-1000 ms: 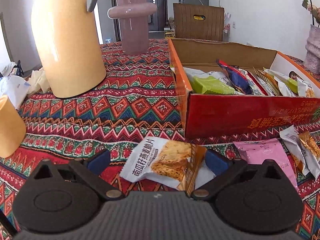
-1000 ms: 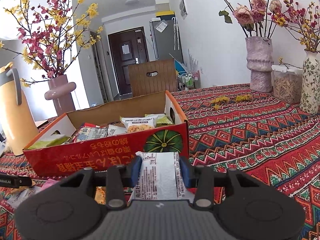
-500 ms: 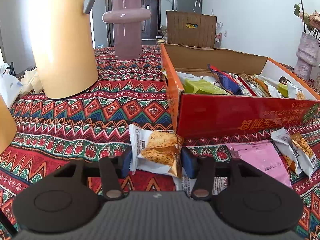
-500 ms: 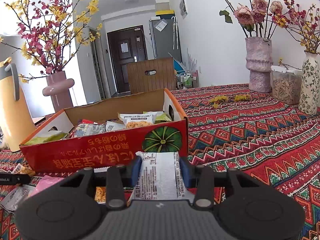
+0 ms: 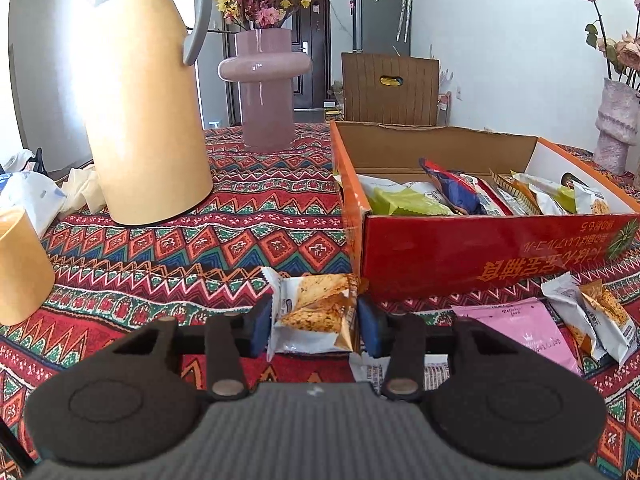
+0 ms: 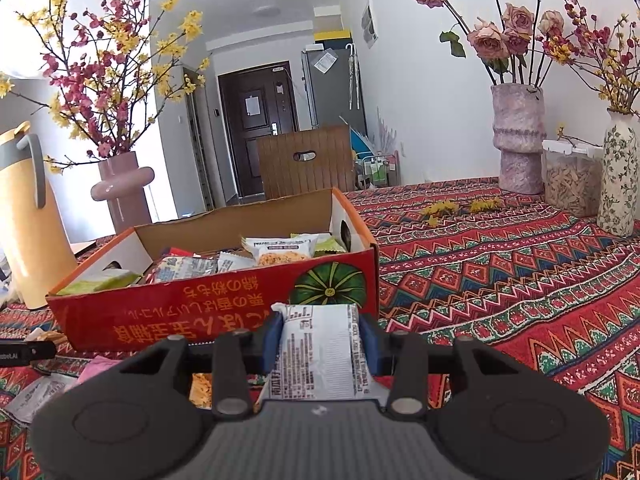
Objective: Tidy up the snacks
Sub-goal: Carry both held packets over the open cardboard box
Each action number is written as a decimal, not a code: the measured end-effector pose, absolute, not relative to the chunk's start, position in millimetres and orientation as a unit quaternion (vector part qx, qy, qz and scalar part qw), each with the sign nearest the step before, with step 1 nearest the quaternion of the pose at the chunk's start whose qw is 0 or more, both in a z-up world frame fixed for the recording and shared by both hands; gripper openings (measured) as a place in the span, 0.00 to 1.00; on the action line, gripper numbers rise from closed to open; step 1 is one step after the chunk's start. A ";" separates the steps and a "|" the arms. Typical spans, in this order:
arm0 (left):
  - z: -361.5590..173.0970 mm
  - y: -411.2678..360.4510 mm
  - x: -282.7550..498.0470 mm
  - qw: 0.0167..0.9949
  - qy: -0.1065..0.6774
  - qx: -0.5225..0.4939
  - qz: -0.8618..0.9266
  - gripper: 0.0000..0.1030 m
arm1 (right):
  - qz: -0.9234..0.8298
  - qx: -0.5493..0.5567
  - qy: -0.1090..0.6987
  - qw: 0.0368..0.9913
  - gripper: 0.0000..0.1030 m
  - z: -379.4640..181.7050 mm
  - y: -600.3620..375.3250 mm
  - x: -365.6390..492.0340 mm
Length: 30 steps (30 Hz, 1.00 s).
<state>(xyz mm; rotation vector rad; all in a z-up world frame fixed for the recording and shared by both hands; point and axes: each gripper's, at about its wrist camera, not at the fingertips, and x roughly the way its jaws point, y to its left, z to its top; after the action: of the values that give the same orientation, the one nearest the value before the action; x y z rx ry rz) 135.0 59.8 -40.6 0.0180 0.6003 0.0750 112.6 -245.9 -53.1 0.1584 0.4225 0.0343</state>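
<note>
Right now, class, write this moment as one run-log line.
left hand-held gripper: shut on oat-crisp packet | right hand-held gripper: shut on white packet | red box: ahead, part-filled

The left hand-held gripper (image 5: 314, 326), wide open around the white-and-orange cracker packet (image 5: 316, 314) a second ago, now pinches it between its blue pads and carries it off the patterned worktop (image 5: 240, 240). The red cardboard snack box (image 5: 480, 256) sits nearer and further right than before.
</note>
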 end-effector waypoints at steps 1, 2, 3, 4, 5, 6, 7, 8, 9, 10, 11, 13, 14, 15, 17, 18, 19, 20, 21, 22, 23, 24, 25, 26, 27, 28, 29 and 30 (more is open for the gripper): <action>-39.9 59.4 134.5 0.955 0.293 0.011 0.042 0.44 | 0.017 0.079 0.209 0.975 0.40 -52.9 -245.7 112.3; -38.7 59.2 134.6 0.956 0.290 0.013 0.047 0.44 | 0.018 0.079 0.208 0.975 0.40 -52.7 -245.8 111.8; -37.3 59.6 134.3 0.956 0.288 0.011 0.048 0.44 | 0.018 0.079 0.208 0.975 0.40 -52.6 -245.7 111.4; -35.4 60.1 133.5 0.957 0.286 0.009 0.049 0.44 | 0.019 0.080 0.206 0.975 0.40 -52.3 -245.8 111.0; -33.2 60.3 132.7 0.958 0.283 0.009 0.051 0.44 | 0.021 0.081 0.205 0.975 0.40 -51.9 -246.1 110.3; -30.9 60.2 132.1 0.959 0.280 0.009 0.052 0.44 | 0.023 0.082 0.203 0.975 0.40 -51.6 -246.4 109.7; -28.7 60.2 131.1 0.959 0.278 0.009 0.054 0.44 | 0.024 0.082 0.203 0.975 0.40 -51.3 -246.5 109.5; -25.9 60.3 130.1 0.960 0.276 0.006 0.054 0.44 | 0.025 0.083 0.203 0.975 0.40 -50.8 -246.3 109.5; -23.2 60.1 128.5 0.961 0.273 0.004 0.053 0.44 | 0.027 0.083 0.202 0.975 0.40 -50.4 -246.5 109.3; -20.5 59.5 126.6 0.962 0.269 0.004 0.053 0.44 | 0.029 0.083 0.203 0.975 0.40 -49.8 -246.5 109.1; -17.6 58.2 124.5 0.963 0.266 0.003 0.052 0.44 | 0.032 0.084 0.203 0.975 0.40 -48.8 -246.6 108.8; -10.7 56.1 121.0 0.965 0.259 0.003 0.049 0.44 | 0.039 0.083 0.201 0.975 0.40 -44.9 -246.3 106.9; -6.8 54.8 119.5 0.966 0.255 0.004 0.047 0.44 | 0.043 0.082 0.198 0.976 0.40 -42.1 -245.8 105.8; -2.7 53.6 118.2 0.967 0.250 0.004 0.045 0.44 | 0.046 0.078 0.194 0.977 0.40 -38.5 -244.4 104.0; 5.6 50.7 116.5 0.970 0.241 0.005 0.042 0.44 | 0.051 0.072 0.183 0.979 0.40 -30.8 -242.1 101.7; 9.6 49.1 115.7 0.971 0.236 0.004 0.040 0.44 | 0.053 0.069 0.178 0.980 0.40 -26.7 -241.3 101.2; 13.0 47.1 115.3 0.972 0.232 0.005 0.038 0.44 | 0.055 0.066 0.173 0.981 0.40 -23.2 -240.6 101.3; 16.1 45.0 115.7 0.973 0.229 0.006 0.035 0.44 | 0.056 0.064 0.168 0.982 0.40 -18.2 -239.8 102.5; 19.2 42.8 116.4 0.974 0.226 0.007 0.034 0.44 | 0.057 0.061 0.164 0.983 0.40 -14.0 -238.9 104.0; 22.2 40.6 117.4 0.974 0.223 0.008 0.032 0.44 | 0.058 0.059 0.161 0.983 0.40 -10.5 -238.0 105.5; 25.0 38.9 118.9 0.975 0.220 0.007 0.031 0.44 | 0.060 0.055 0.156 0.984 0.40 -5.7 -236.7 107.7; 27.9 36.5 120.1 0.976 0.217 0.007 0.028 0.44 | 0.061 0.052 0.152 0.985 0.40 -1.6 -235.6 109.7; 31.0 34.3 121.6 0.977 0.214 0.006 0.027 0.44 | 0.062 0.049 0.149 0.986 0.40 1.7 -234.5 111.7; 33.6 32.3 123.2 0.977 0.211 0.006 0.025 0.44 | 0.064 0.046 0.145 0.986 0.40 6.4 -233.2 115.5; 36.5 30.0 124.9 0.978 0.208 0.006 0.023 0.44 | 0.065 0.044 0.142 0.987 0.40 9.9 -232.3 118.7; 39.0 27.2 126.7 0.978 0.206 0.006 0.020 0.44 | 0.066 0.043 0.140 0.987 0.40 12.5 -231.5 121.8; 41.1 25.1 129.2 0.979 0.204 0.007 0.018 0.44 | 0.068 0.042 0.139 0.987 0.40 15.2 -230.4 126.0; 42.6 22.4 131.1 0.979 0.202 0.008 0.016 0.44 | 0.070 0.040 0.138 0.987 0.40 18.2 -229.2 131.2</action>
<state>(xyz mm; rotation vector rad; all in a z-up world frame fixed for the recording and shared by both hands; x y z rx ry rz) 131.1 22.4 42.6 0.0158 0.4071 0.0318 131.2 -229.2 18.2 0.0809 0.2774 0.1408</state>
